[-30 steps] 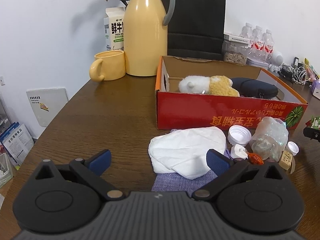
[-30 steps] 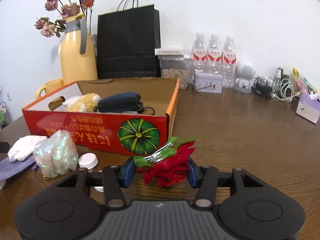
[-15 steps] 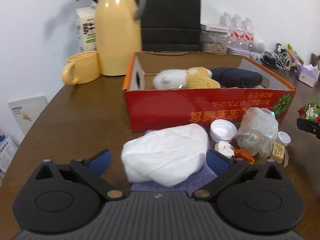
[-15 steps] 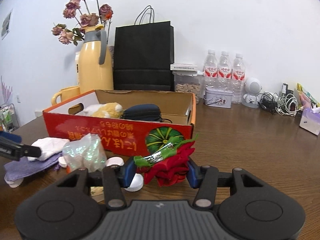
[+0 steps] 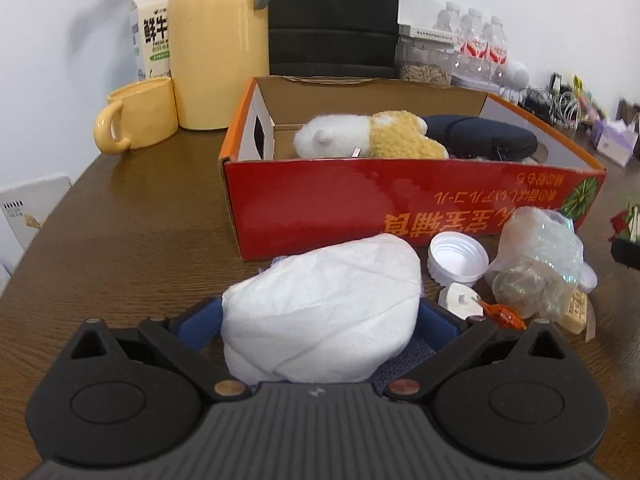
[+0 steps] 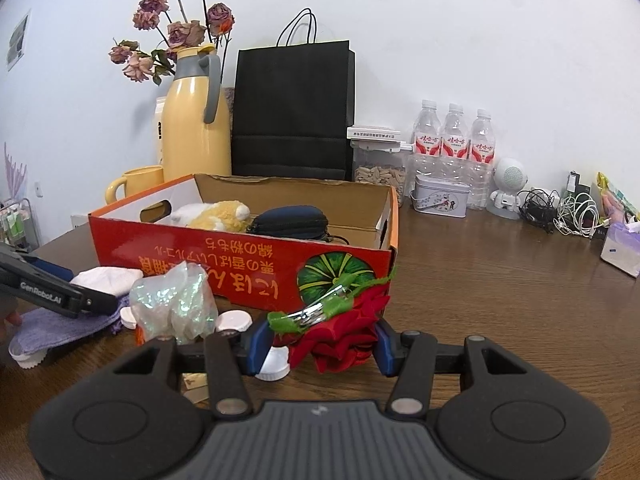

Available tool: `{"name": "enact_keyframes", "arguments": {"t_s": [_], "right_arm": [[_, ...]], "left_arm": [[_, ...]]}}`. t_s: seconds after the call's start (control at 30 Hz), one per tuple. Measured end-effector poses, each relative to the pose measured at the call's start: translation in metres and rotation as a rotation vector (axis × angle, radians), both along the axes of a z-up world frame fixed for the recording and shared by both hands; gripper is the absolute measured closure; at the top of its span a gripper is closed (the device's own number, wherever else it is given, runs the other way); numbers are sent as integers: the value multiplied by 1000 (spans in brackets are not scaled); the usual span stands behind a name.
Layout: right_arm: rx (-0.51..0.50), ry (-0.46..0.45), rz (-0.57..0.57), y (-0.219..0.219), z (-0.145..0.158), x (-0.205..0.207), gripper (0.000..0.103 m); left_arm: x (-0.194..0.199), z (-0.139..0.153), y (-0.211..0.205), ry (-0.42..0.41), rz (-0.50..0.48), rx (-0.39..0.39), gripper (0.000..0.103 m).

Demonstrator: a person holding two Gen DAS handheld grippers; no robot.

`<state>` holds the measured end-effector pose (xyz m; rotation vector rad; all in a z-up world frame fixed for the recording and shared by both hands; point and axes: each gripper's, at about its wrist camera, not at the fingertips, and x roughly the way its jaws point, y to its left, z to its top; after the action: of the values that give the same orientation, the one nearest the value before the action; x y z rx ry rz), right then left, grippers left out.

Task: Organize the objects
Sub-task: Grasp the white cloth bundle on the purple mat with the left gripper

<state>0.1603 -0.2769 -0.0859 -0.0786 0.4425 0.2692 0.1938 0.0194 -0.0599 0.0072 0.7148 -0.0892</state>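
Wooden worktop (image 5: 132, 216), cluttered. Left claw (image 5: 320, 320): gaping around white bundle (image 5: 324, 312); may snag purple cloth (image 6: 60, 326). Right claw (image 6: 318, 344): clamped on red flower (image 6: 340, 336), near box (image 6: 240, 268); petals could slip.

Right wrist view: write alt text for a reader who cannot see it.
The right gripper holds a red fabric rose with a green stem above a brown table, in front of an open red cardboard box. The box contains a plush toy and a dark pouch.
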Motion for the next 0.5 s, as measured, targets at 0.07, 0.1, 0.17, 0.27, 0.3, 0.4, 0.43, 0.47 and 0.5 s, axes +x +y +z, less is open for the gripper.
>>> {"name": "enact_keyframes", "arguments": {"t_s": [0.07, 0.1, 0.17, 0.27, 0.3, 0.4, 0.43, 0.47, 0.5], "right_arm": [[0, 1, 0, 0, 0, 0, 53], [0, 1, 0, 0, 0, 0, 53], [-1, 1, 1, 0, 0, 0, 53], [-1, 0, 1, 0, 0, 0, 53], [-1, 0, 1, 1, 0, 0, 53], [-1, -1, 2, 1, 0, -1, 53], [-2, -1, 2, 1, 0, -1, 53], [-2, -2, 3, 1, 0, -1, 53], [-2, -4, 3, 1, 0, -1, 53]], "left_arm": [[0, 0, 1, -2, -1, -6, 0], [-1, 0, 2, -6, 0, -9, 0], [-2, 0, 3, -13, 1, -16, 1], [-5, 0, 3, -29, 6, -27, 7], [-7, 1, 3, -35, 8, -28, 13], [-11, 2, 2, -52, 12, -16, 26], [-12, 2, 1, -59, 12, -10, 29], [-14, 2, -1, -67, 15, 1, 31], [-16, 3, -2, -77, 18, 9, 32]]}}
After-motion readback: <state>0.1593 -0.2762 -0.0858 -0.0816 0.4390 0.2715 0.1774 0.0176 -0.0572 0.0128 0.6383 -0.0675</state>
